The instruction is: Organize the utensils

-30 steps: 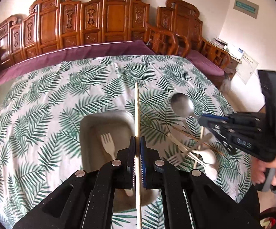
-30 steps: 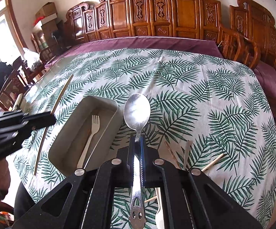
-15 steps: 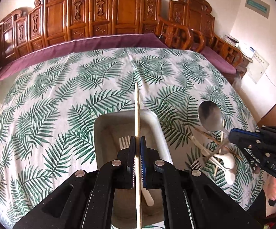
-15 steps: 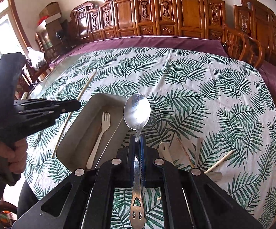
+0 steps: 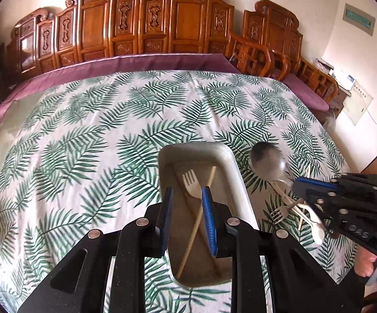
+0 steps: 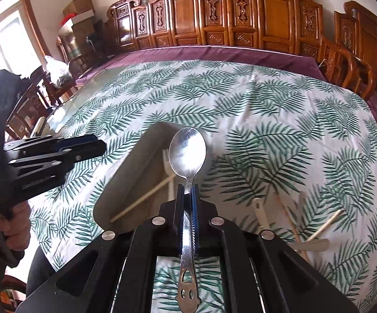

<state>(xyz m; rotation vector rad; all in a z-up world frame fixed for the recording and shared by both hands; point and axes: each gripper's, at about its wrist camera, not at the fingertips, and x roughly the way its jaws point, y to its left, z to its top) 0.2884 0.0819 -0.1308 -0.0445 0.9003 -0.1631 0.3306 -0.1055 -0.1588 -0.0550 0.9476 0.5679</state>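
The grey tray sits on the table with its long side running away from the cameras, on a white cloth printed with green fern leaves. Inside it there's a pale fork lying tines-up toward the far end, plus a wooden chopstick lying loose and slanted across the tray floor, crossing over the fork handle.

The left tool hangs right over the tray and its blue-padded jaws are spreading apart. The chopstick shows in the gap between them but the pads aren't touching it, so it's let go.

The right tool is clamped tight on the neck of a metal spoon, bowl sticking out forward, handle (the end with the cut-out holes) running back under the camera. From the right wrist view the spoon bowl is over the tray's near-right rim; from the left wrist view it's just beside the tray's right wall.

To the right of the tray is a little heap of leftover utensils on the cloth: a metal fork, a white spoon, and a couple more chopsticks, all crossed over each other, partly hidden by the right tool.

Behind the table there's a purple cushion and a row of carved wooden chair backs. A hand grips the left tool's handle at the left edge of the right wrist view.
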